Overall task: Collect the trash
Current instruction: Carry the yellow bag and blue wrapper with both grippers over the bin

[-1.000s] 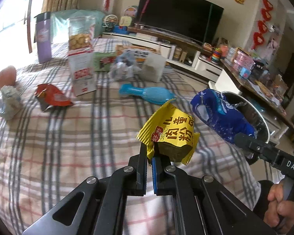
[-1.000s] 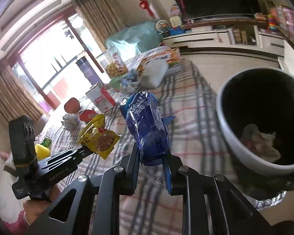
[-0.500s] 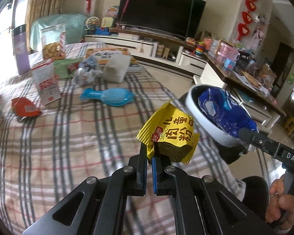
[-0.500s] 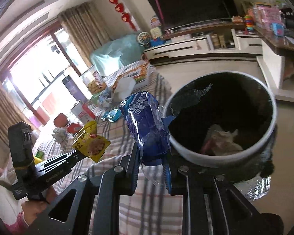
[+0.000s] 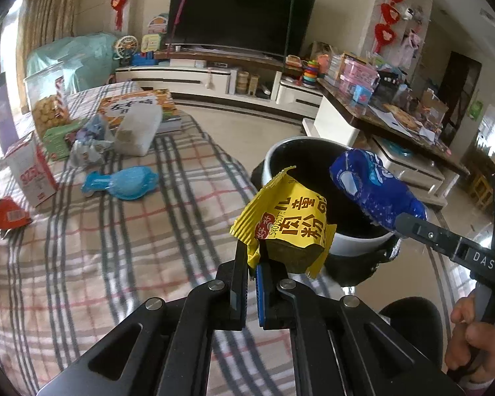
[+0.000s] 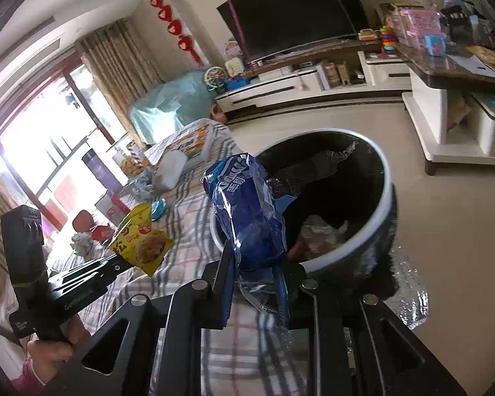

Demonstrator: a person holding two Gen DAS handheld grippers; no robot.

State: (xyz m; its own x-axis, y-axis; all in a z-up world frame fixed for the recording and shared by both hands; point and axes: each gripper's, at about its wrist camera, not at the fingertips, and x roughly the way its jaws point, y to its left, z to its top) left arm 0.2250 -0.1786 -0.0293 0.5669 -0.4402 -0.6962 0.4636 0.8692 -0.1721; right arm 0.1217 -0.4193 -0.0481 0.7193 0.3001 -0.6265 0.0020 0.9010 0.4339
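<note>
The crinkled yellow foil snack wrapper (image 5: 282,221) is clamped by its lower corner in the left gripper (image 5: 252,264), whose jaws are closed on it. The wrapper stands above the gripper, in front of the near rim of the round white-rimmed trash bin with black liner (image 5: 356,242). In the right wrist view it appears to hang over the plaid-covered worktop (image 5: 92,257), left of the bin and not yet over the opening.

The glossy blue plastic snack bag (image 6: 247,211) is clamped at its lower end in the right gripper (image 6: 252,274), jaws closed on the film. Its long axis runs forward along the fingers, and its upper end overlaps the left rim of the bin (image 6: 384,178).

Judgement: the right gripper is nearer to release. The bin opening lies ahead and to the right of the bag. The left gripper needs further travel toward the bin.

Remaining on the worktop: a flat blue plastic wrapper (image 5: 122,183), a red crumpled wrapper (image 5: 8,214), a white and red carton (image 5: 31,171) and a pile of packaging (image 5: 92,140).
</note>
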